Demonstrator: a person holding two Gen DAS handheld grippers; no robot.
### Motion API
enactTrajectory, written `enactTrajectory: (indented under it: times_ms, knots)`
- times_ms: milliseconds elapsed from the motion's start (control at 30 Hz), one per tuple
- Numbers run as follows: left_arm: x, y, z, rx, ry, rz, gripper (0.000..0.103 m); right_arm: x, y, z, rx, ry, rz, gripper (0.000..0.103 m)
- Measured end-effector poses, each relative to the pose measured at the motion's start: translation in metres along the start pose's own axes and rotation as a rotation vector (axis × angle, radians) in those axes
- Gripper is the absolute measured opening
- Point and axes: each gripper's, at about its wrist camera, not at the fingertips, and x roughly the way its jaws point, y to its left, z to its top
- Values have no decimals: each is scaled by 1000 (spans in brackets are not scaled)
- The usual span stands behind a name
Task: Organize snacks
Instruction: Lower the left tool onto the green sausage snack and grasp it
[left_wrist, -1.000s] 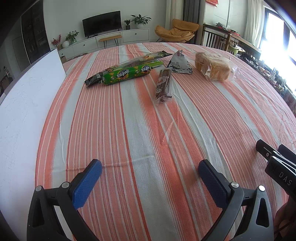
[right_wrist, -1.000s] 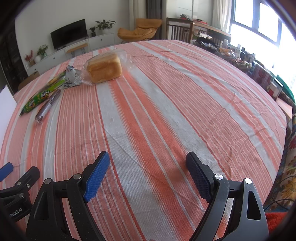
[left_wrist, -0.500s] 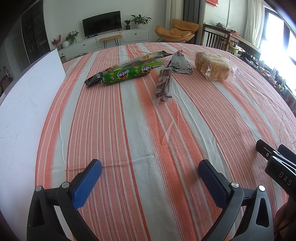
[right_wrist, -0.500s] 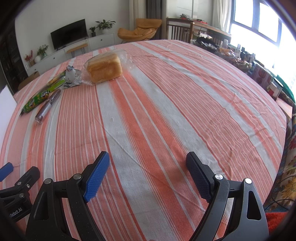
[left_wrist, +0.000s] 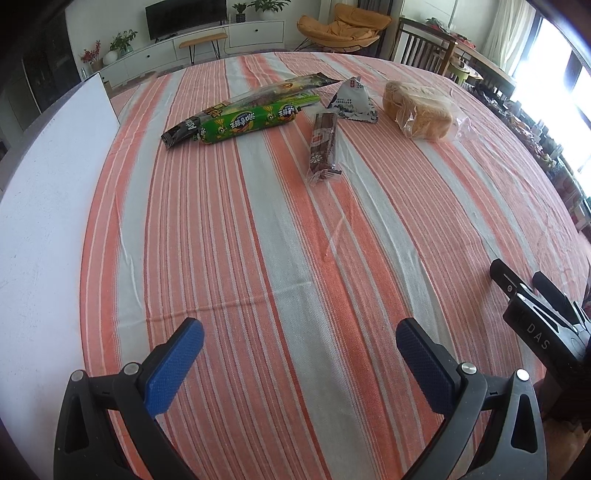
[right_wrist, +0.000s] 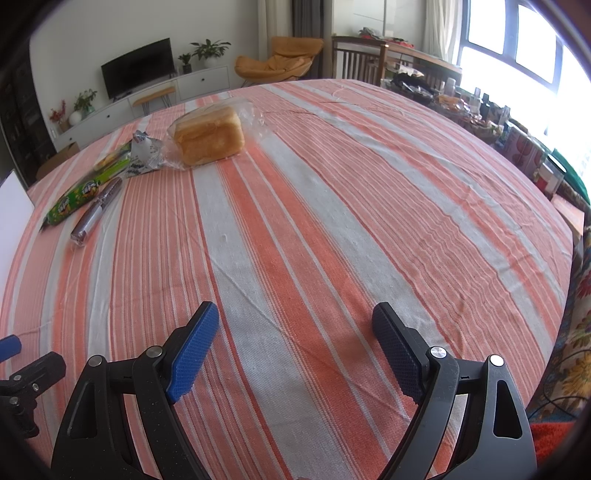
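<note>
Both grippers are seen held above a table covered with an orange and white striped cloth (left_wrist: 280, 236). The left gripper (left_wrist: 300, 343) is released: its two blue pads (left_wrist: 173, 363) stand wide apart and only bare cloth is seen between them. The right gripper (right_wrist: 295, 334) is released as well, with its jaws spread wide over the cloth and nothing grasped. In the left wrist view, the black body of the right gripper is seen at the right edge of the picture.

The snacks are gathered near the far edge of the table, well apart from both grippers. A green sausage pack (left_wrist: 249, 122) is laid slanted, and a long dark packet (left_wrist: 236, 107) is lying just behind it and touching it. To the right of these, a slim brown bar in clear wrap (left_wrist: 324, 146) is placed pointing toward the near edge. A white triangular pouch (left_wrist: 354, 100) is found just beyond the bar's far end. A loaf of bread in a clear bag (left_wrist: 417, 110) is placed to the right of the pouch, close to it. A white board (left_wrist: 40, 229) is seen along the left edge of the table.
</note>
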Motion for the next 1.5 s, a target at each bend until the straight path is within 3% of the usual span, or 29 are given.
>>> enactTrajectory:
  times_ms: [167, 300, 467, 600, 733, 833, 1000, 1067, 1133, 1300, 1500]
  knots:
    - [-20, 11, 52, 17, -42, 14, 103, 0, 0, 0, 0, 0, 0, 88]
    - [5, 12, 107, 171, -12, 88, 102, 0, 1, 0, -2, 2, 2, 90]
    - [54, 18, 151, 285, 9, 177, 75, 0, 1, 0, -2, 1, 2, 90]
    - [72, 25, 167, 304, -18, 138, 74, 0, 1, 0, -2, 2, 2, 91]
    - [81, 22, 165, 326, -1, 110, 75, 0, 3, 0, -3, 4, 3, 92]
    - [78, 22, 162, 311, 57, -4, 73, 0, 2, 0, -2, 4, 3, 92]
    - [81, 23, 160, 304, 70, -21, 63, 0, 3, 0, -2, 3, 3, 92]
    - [81, 26, 163, 258, 54, -29, 39, 0, 2, 0, -3, 4, 3, 92]
    - [81, 32, 167, 197, 36, -13, 23, 0, 2, 0, -2, 3, 3, 92]
    - [72, 38, 148, 75, -3, -7, 23, 0, 3, 0, -2, 4, 3, 92]
    - [41, 39, 86, -67, 9, 23, 23, -1, 2, 0, -3, 4, 3, 92]
